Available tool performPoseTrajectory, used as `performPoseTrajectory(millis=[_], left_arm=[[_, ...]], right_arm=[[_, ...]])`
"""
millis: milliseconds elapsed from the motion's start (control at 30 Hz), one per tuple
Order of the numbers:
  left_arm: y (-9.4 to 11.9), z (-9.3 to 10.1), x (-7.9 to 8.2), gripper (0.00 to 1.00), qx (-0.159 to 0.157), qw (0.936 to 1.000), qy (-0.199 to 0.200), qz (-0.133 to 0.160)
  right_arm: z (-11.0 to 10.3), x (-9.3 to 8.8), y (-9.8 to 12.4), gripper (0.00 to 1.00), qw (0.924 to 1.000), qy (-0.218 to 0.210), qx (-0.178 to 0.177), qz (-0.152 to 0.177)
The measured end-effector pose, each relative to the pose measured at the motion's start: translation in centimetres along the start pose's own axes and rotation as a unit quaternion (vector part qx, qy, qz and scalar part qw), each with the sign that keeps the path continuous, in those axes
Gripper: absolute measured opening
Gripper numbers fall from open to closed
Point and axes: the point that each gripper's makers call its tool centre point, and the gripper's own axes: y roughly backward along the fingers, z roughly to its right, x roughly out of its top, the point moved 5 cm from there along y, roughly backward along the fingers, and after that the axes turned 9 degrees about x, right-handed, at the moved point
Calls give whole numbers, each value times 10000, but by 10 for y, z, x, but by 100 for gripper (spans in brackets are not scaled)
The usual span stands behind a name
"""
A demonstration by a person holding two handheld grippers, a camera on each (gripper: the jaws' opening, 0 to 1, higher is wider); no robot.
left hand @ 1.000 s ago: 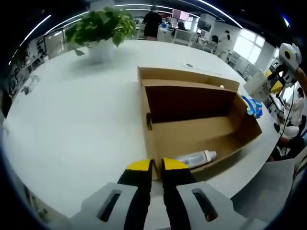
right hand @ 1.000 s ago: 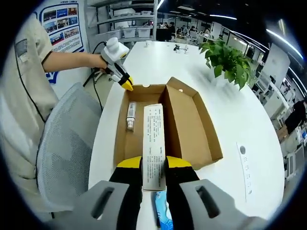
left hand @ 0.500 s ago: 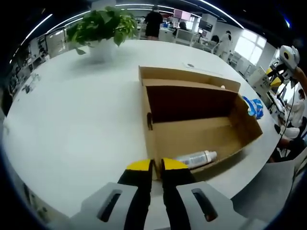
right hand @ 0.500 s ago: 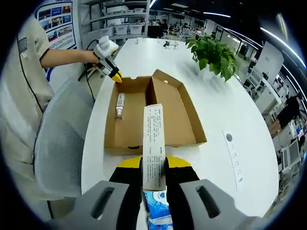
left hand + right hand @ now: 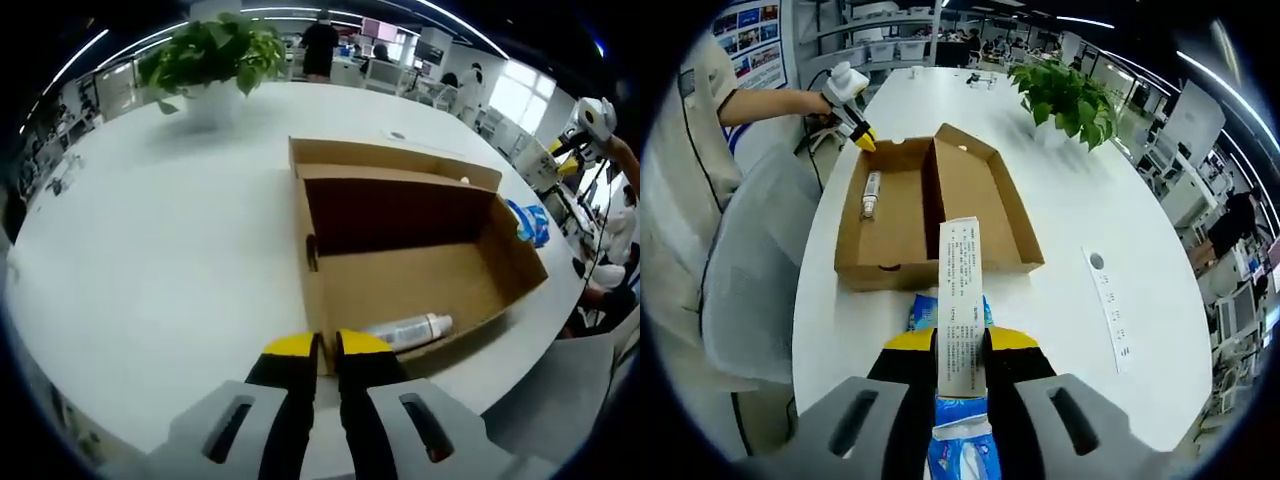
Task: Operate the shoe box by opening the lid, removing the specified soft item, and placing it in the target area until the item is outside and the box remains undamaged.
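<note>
The open shoe box [image 5: 930, 215] lies on the white desk [image 5: 1070, 250], lid folded flat beside its tray. The left tongs [image 5: 326, 345] are pinched onto the box's near wall. A white tube [image 5: 410, 329] lies inside the tray by that wall. The right tongs [image 5: 961, 340] grip a slim white printed carton [image 5: 960, 300], held outside the box above a blue soft pack [image 5: 958, 455]. A potted plant [image 5: 1065, 95] stands beyond the box.

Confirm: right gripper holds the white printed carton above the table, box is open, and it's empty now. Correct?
Not quite: the box is not empty. A white tube still lies on its floor, as the right gripper view shows. The rest stands: the right gripper holds the white printed carton above the table, and the box is open.
</note>
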Motion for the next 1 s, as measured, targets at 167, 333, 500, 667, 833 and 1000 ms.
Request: performPoseTrajectory(millis=[167,333,500,667,833,1000], left_arm=[[-1,0,0,4,-17,10000,3,-28],[-1,0,0,4,-25,10000,-4,-38],[0,1,1,4,-26,10000,-21,-31],[-1,0,1,4,-27,10000,-23,-30],[-1,-1,1,5,-37,10000,-24,-39],[-2,-1,2,5,-45,10000,-58,-57]], right_arm=[[11,-15,4,15,9999,-8,-51,-114],[22,-28,6,15,9997,-14,-93,-240],[30,-40,4,15,9993,-2,-89,-368],[42,-56,-1,15,9988,9,-64,-492],[50,-70,-7,15,9981,-7,-46,-611],[57,-85,-13,15,9972,-13,-3,-746]])
